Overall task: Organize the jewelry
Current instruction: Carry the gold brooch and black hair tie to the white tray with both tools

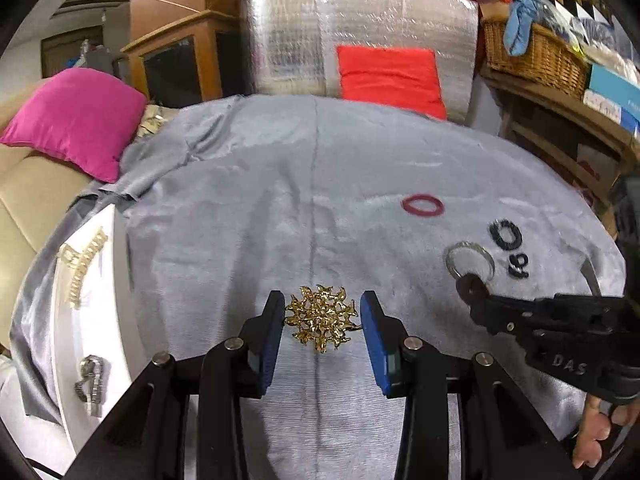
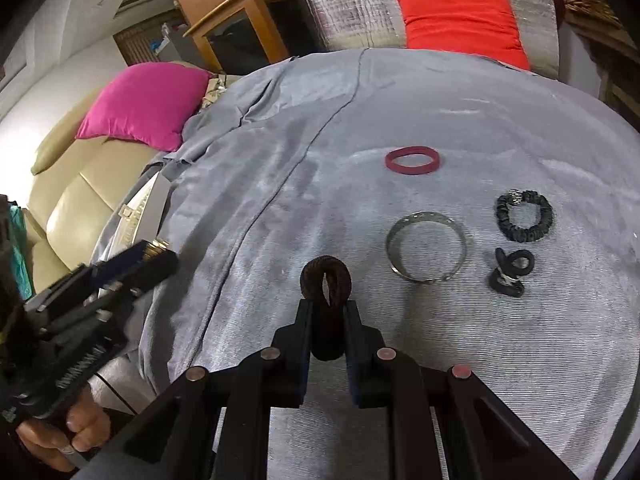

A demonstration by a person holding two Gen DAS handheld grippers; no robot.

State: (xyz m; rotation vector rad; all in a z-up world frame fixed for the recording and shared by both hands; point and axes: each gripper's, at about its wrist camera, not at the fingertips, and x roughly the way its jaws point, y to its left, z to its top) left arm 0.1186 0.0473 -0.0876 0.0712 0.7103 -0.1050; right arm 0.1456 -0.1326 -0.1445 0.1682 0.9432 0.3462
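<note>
The left gripper (image 1: 322, 316) clamps a spiky gold filigree brooch (image 1: 321, 317); the right gripper (image 2: 327, 312) pinches a dark braided hair tie (image 2: 326, 280), beside the thin silver bangle (image 2: 426, 249) on plush grey cloth (image 2: 280, 200).

The right tongs (image 2: 327, 312) stand closed on a dark brown hair tie (image 2: 326, 280), its loop squeezed narrow between the fingers and sticking up past their tips. It hangs over a grey cloth (image 2: 280, 200) that covers the surface. On the cloth to the right lie a maroon band (image 2: 414, 160), a silver bangle (image 2: 426, 246), a black scrunchie (image 2: 525, 216) and a twisted black hair tie (image 2: 510, 274), none of them touching. At lower left a hand (image 2: 68, 428) grips the left tongs (image 2: 156, 258), blurred. Behind sit a pink cushion (image 2: 144, 100) and a red cushion (image 2: 460, 20).
</note>
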